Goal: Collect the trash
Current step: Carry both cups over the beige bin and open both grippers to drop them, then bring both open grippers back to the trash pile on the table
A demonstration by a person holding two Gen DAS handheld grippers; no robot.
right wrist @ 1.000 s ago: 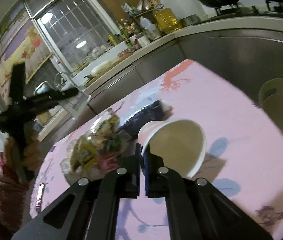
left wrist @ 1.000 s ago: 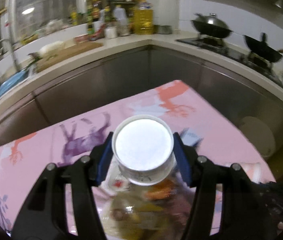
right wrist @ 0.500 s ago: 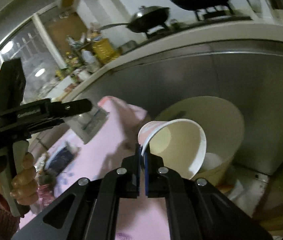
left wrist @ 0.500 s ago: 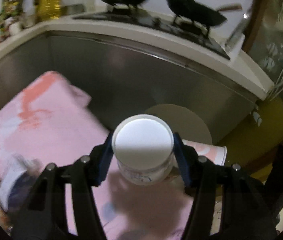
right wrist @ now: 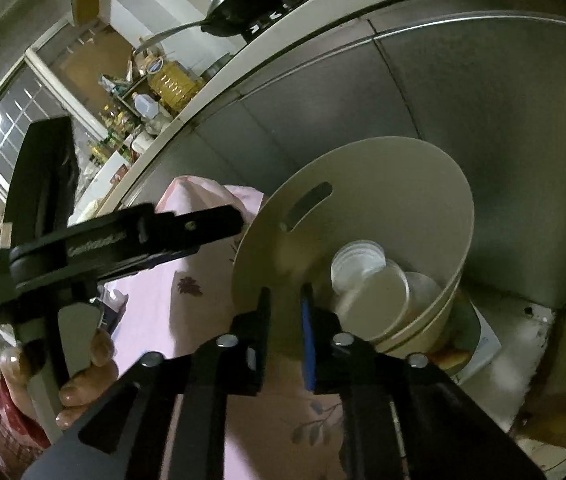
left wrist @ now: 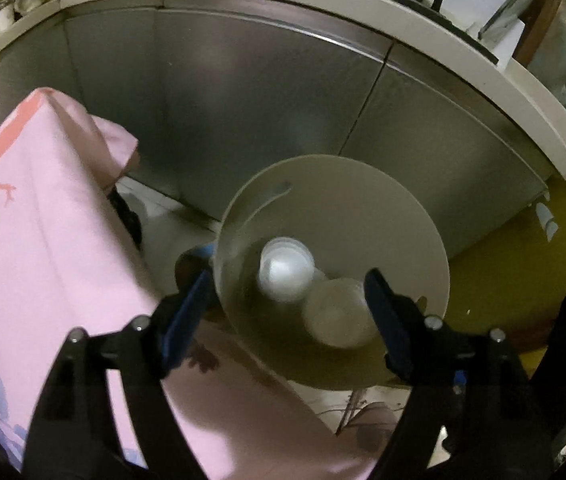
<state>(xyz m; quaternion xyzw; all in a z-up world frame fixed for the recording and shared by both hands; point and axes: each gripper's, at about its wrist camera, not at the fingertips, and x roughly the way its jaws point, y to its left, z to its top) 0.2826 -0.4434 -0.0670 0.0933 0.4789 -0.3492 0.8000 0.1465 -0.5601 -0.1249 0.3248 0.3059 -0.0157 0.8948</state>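
Your left hand-held gripper [left wrist: 287, 304] has just spread wide and holds nothing. Your right hand-held gripper [right wrist: 285, 304] has just opened a little, empty too. Low in the frame lies the pink cloth [left wrist: 43, 240]. Mid-frame, two cups [left wrist: 285, 274] lie inside the bin [left wrist: 363, 200]. Behind stand steel cabinets [left wrist: 243, 100].

Waste bin [left wrist: 423, 216] matt beige plastic; cabinet fronts [left wrist: 251, 92] brushed steel (dull sheen); tablecloth [left wrist: 43, 240] pink printed cloth; cups [right wrist: 375, 304] paper-like.
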